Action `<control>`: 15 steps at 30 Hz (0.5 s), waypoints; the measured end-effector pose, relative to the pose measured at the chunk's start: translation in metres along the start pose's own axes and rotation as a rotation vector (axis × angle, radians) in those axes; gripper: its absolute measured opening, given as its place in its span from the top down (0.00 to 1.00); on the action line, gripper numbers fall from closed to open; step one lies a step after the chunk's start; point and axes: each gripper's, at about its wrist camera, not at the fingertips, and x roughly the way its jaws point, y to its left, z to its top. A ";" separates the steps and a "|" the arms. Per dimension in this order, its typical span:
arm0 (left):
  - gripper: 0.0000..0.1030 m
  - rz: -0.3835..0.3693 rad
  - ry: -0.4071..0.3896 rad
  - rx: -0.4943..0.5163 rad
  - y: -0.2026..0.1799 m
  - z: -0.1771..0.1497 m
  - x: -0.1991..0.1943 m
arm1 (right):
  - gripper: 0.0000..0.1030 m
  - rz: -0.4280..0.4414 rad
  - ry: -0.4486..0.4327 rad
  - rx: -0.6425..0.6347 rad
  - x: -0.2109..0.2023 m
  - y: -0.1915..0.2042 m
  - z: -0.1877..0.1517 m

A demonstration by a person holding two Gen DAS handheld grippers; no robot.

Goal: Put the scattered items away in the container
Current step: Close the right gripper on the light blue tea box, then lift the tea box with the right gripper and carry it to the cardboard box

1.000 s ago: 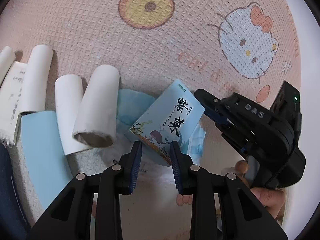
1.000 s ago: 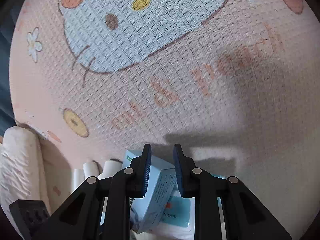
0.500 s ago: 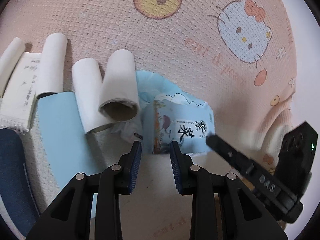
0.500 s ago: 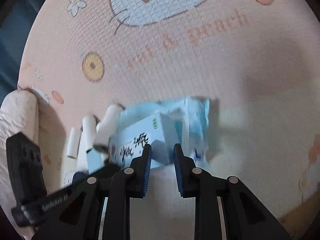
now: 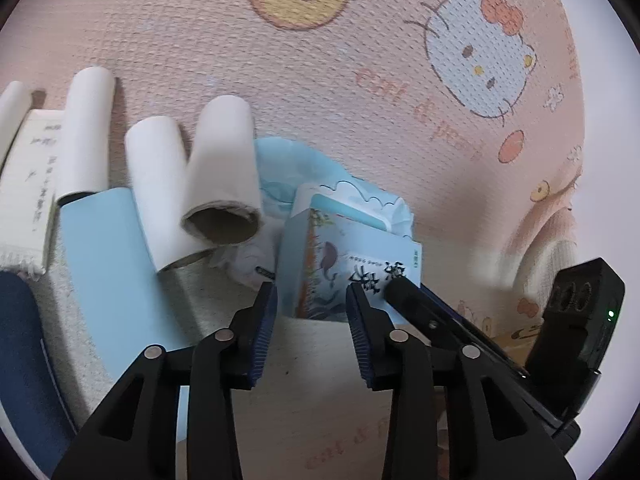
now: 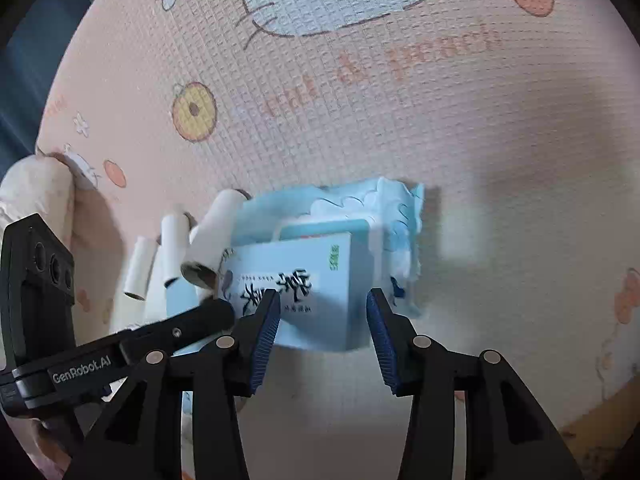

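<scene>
Meanwhile both grippers, left (image 5: 310, 306) and right (image 6: 322, 314), are opening around the glossy rectangular carton (image 6: 304, 292) without touching it.

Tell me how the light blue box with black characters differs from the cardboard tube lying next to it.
The light blue box is flat-sided with sharp edges; the cardboard tube is round and hollow, its open end facing the camera.
The box carries black characters and a printed picture; the tube is plain off-white.
The box leans on a blue wipes pack; the tube lies among other tubes.
Both rest on the pink mat.
</scene>
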 end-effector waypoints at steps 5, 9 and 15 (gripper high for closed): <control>0.58 -0.012 0.007 0.022 -0.002 0.003 0.008 | 0.59 0.037 -0.018 0.036 0.003 -0.006 0.000; 0.58 -0.031 0.023 0.024 -0.002 -0.002 0.003 | 0.59 0.035 -0.025 0.049 -0.004 -0.006 -0.005; 0.59 -0.074 0.032 0.041 -0.008 -0.024 -0.023 | 0.59 -0.023 -0.060 -0.009 -0.033 0.015 -0.022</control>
